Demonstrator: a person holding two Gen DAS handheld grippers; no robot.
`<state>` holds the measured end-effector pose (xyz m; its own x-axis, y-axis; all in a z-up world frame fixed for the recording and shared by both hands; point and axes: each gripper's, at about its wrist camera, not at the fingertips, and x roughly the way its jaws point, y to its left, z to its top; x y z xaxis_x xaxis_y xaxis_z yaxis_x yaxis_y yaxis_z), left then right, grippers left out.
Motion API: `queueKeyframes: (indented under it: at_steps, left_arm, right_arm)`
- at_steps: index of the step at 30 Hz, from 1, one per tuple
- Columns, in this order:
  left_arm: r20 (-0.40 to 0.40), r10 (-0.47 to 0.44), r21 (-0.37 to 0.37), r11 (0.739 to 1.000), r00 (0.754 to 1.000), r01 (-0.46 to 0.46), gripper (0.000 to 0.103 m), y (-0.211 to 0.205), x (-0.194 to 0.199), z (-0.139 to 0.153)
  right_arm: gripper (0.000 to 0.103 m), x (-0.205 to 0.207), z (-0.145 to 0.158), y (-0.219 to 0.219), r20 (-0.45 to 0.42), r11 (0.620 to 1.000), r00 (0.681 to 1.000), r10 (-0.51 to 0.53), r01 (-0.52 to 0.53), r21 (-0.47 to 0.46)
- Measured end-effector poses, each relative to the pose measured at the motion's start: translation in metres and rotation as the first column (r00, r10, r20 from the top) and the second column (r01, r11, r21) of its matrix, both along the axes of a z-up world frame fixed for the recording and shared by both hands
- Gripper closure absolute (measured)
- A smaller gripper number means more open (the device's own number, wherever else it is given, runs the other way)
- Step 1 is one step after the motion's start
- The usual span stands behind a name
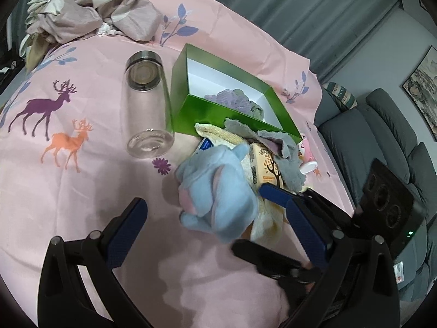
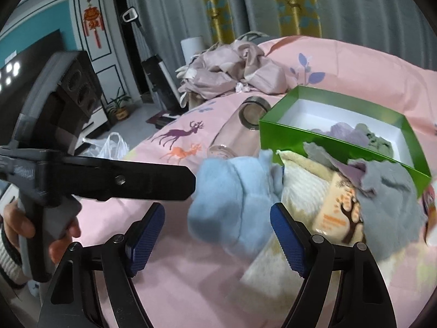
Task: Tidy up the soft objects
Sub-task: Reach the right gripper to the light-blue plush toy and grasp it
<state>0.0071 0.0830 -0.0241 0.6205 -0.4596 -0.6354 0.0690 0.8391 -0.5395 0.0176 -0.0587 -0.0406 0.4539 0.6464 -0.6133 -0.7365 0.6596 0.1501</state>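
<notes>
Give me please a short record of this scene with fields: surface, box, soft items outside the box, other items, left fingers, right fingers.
surface: pink cloth with deer print
box: green box, open, white inside, purple and grey soft things in it
soft items outside the box: light blue plush, cream towel, grey cloth, piled beside the box
other items: glass bottle lying on its side; orange packet in the pile
left fingers: left gripper open, plush between, not pressed
right fingers: right gripper open, plush ahead
</notes>
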Motion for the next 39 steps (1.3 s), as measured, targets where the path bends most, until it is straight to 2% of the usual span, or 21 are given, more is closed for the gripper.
queueKeyframes:
  at_steps: [5, 8, 11, 13, 16, 18, 19, 22, 26, 31, 39]
  left_arm:
    - [-0.036, -0.054, 0.020, 0.998, 0.998, 0.055, 0.002, -0.008, 0.017, -0.006]
    - [-0.064, -0.076, 0.034, 0.996, 0.995, 0.079, 0.006, -0.013, 0.024, -0.013]
    - [-0.087, -0.091, 0.033, 0.995, 0.992, 0.094, 0.014, -0.016, 0.028, -0.019]
    - [-0.096, -0.096, 0.038, 0.994, 0.991, 0.100, 0.027, -0.018, 0.031, -0.022]
    - [-0.114, -0.103, 0.033, 0.994, 0.988, 0.107, 0.040, -0.019, 0.033, -0.026]
    - [-0.116, -0.108, 0.034, 0.993, 0.987, 0.113, 0.040, -0.021, 0.032, -0.027]
    - [-0.115, -0.108, 0.039, 0.993, 0.987, 0.113, 0.041, -0.021, 0.032, -0.027]
    - [-0.108, -0.110, 0.037, 0.993, 0.988, 0.115, 0.044, -0.022, 0.030, -0.026]
    - [-0.094, -0.101, 0.066, 0.992, 0.990, 0.108, 0.044, -0.028, 0.025, -0.021]
    - [-0.040, -0.079, 0.122, 0.989, 0.996, 0.083, 0.044, -0.031, 0.008, 0.001]
    - [0.081, -0.044, 0.185, 0.982, 0.996, 0.028, 0.044, -0.031, -0.021, 0.044]
  right_arm:
    - [0.021, 0.012, -0.008, 0.011, -0.006, 0.999, 1.000, 0.018, -0.019, -0.045]
    - [0.021, 0.021, -0.011, 0.013, -0.009, 0.997, 1.000, 0.008, -0.009, -0.077]
    - [0.021, 0.030, -0.018, 0.011, -0.037, 0.996, 0.999, -0.002, -0.001, -0.087]
    - [0.021, 0.032, -0.021, 0.011, -0.040, 0.995, 0.999, 0.001, -0.005, -0.101]
    - [0.021, 0.034, -0.026, 0.014, -0.048, 0.991, 0.999, -0.001, -0.006, -0.131]
    - [0.028, 0.035, -0.030, 0.016, -0.041, 0.989, 0.999, -0.012, 0.006, -0.151]
    - [0.035, 0.034, -0.031, 0.016, -0.030, 0.986, 0.999, -0.019, 0.014, -0.163]
    - [0.040, 0.035, -0.030, 0.011, -0.029, 0.988, 0.999, -0.037, 0.032, -0.152]
    - [0.043, 0.031, -0.027, 0.008, -0.029, 0.989, 0.998, -0.055, 0.051, -0.138]
    - [0.043, 0.019, -0.014, 0.005, -0.028, 0.996, 0.998, -0.060, 0.058, -0.073]
    - [0.043, -0.010, 0.027, 0.010, 0.078, 0.999, 0.996, -0.053, 0.052, 0.010]
